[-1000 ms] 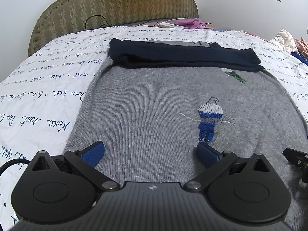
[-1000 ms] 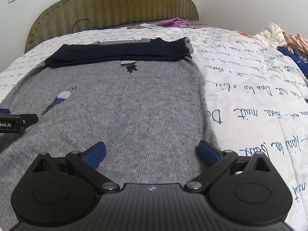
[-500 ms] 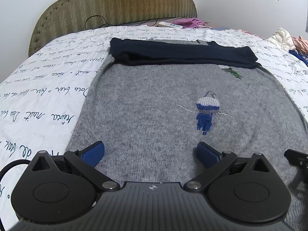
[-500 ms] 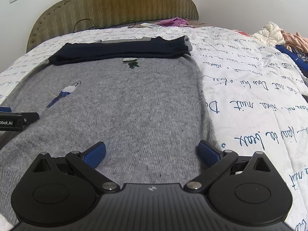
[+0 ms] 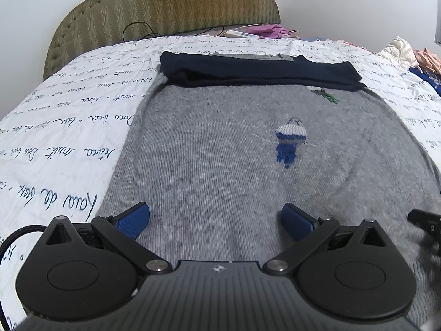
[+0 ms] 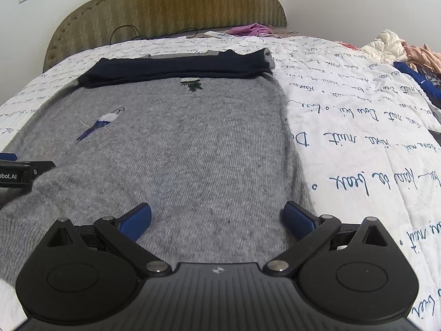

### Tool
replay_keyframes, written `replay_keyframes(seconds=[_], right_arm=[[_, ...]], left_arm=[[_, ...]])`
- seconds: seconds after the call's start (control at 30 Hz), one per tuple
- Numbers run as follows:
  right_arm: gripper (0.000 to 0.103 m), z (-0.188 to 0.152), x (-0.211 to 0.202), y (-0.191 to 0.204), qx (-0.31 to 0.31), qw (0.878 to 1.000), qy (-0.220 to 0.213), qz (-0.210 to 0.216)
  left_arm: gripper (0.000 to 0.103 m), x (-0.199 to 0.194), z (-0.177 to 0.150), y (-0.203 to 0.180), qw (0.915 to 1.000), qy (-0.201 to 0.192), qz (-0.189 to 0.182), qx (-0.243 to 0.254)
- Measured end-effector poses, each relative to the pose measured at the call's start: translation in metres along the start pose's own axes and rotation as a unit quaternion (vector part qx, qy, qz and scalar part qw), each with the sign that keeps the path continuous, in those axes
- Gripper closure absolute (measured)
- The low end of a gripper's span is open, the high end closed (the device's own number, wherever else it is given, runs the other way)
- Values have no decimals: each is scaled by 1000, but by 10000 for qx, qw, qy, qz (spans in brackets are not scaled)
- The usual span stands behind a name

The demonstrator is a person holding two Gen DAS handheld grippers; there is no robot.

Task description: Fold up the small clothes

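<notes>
Left gripper (image 5: 216, 220): its blue pads are spread wide and hold nothing. It hangs low over the near left part of the sweater, close to the sweater's left edge; I judge it is placed there so that it can take the near hem on that side.

Right gripper (image 6: 217, 220): also spread wide and empty. It hangs over the near right part of the sweater, its right pad just above the sweater's right edge. The two grippers stand side by side along the near hem, probably so the fold can be lifted evenly by both corners.

Sweater (image 5: 215, 151): a gray knitted one, lying flat on the bed with the front up. The near hem is below the cameras and I cannot see it.

Sleeves (image 5: 259, 70): dark navy, folded across the far end of the sweater in one band. This seems to be a fold already made, so the body is a plain rectangle for the next fold.

Skier figure (image 5: 289, 143): a small blue and white knitted picture in the middle of the sweater, a little to its right.

Green figure (image 6: 191, 84): a small one on the sweater, just before the sleeves.

Bed cover (image 6: 358, 143): white with blue handwriting, under the sweater on all sides.

Headboard (image 6: 171, 8): olive, padded, well behind the sweater.

Other clothes (image 6: 397, 49): a pile far right of the sweater, perhaps waiting for folding.
</notes>
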State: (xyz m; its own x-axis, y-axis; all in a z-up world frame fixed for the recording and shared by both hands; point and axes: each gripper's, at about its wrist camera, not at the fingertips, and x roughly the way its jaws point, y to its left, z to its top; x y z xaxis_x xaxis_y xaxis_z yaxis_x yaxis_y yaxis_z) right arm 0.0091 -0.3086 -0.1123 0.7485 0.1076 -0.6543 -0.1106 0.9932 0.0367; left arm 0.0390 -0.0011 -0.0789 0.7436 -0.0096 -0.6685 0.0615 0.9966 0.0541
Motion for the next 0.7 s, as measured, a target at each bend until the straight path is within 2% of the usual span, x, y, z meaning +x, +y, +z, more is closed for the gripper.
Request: replay_keyframes(seconds=[0.7], right_arm=[[0, -21, -29, -7, -121, 9997, 159, 125]], left_arm=[[0, -31, -26, 7, 9999, 31, -95, 109]])
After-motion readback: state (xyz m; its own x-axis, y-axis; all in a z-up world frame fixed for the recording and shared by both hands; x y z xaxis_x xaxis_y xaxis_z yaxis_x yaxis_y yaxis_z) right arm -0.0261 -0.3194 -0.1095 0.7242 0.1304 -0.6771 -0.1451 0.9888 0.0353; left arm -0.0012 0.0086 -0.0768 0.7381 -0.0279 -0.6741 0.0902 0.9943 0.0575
